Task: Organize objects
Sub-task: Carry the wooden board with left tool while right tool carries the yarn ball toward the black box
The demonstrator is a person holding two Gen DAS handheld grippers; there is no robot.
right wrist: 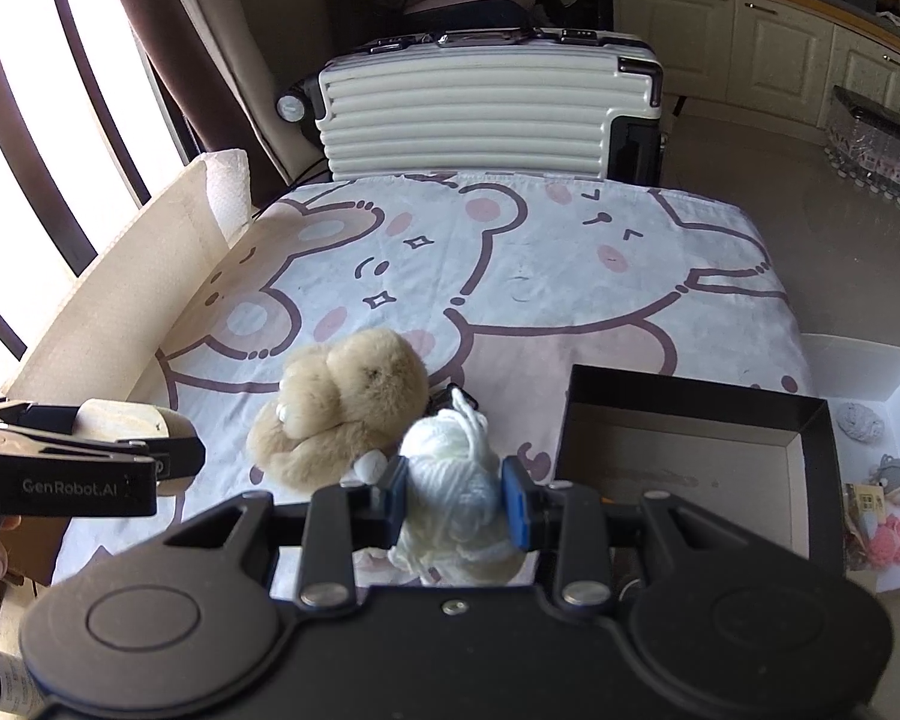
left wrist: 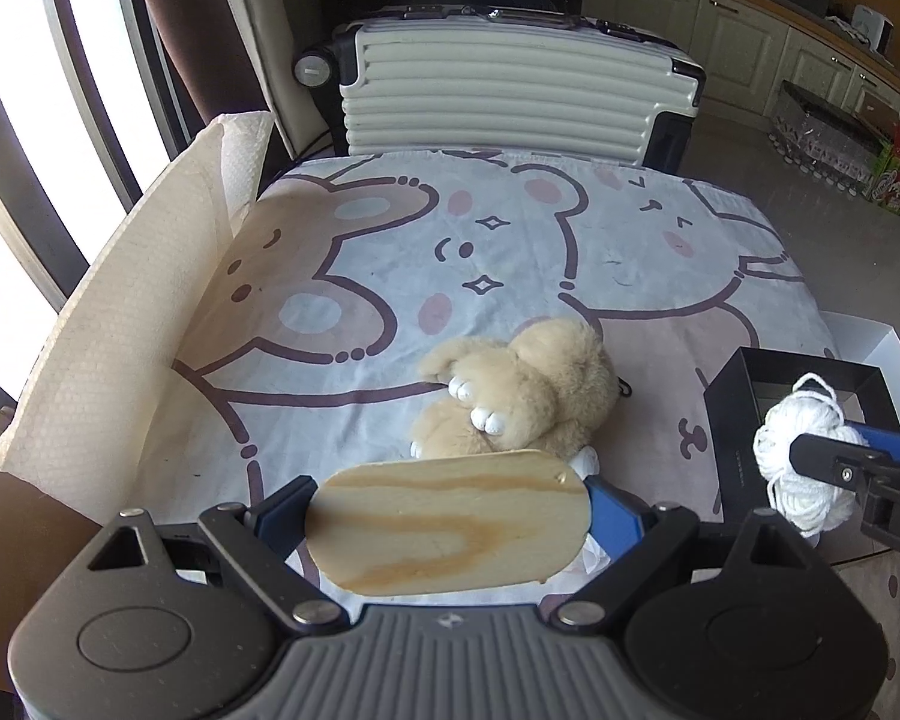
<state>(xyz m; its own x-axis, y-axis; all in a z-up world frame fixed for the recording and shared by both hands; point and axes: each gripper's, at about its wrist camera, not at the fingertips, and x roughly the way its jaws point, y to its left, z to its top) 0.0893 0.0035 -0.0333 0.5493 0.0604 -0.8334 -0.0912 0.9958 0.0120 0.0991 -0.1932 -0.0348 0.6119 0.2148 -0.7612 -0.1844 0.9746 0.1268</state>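
Observation:
My left gripper point(left wrist: 447, 519) is shut on an oval wooden board point(left wrist: 444, 525), held flat above the near edge of the table; the same board point(right wrist: 126, 420) shows at the left of the right wrist view. My right gripper point(right wrist: 456, 495) is shut on a ball of white yarn point(right wrist: 456, 480), which also appears in the left wrist view as the yarn point(left wrist: 801, 456) beside the black box point(left wrist: 732, 414). A tan plush toy point(left wrist: 528, 390) lies on the cartoon-print cloth point(left wrist: 390, 252), just beyond both grippers. The black box point(right wrist: 690, 456) stands open at the right.
A white ribbed suitcase point(left wrist: 498, 96) stands behind the table. A cardboard wall point(left wrist: 120, 312) lined with white paper rises along the left edge. A white tray point(right wrist: 882, 420) at the right holds small grey and pink knitted items. Cabinets and bottles are at the far right.

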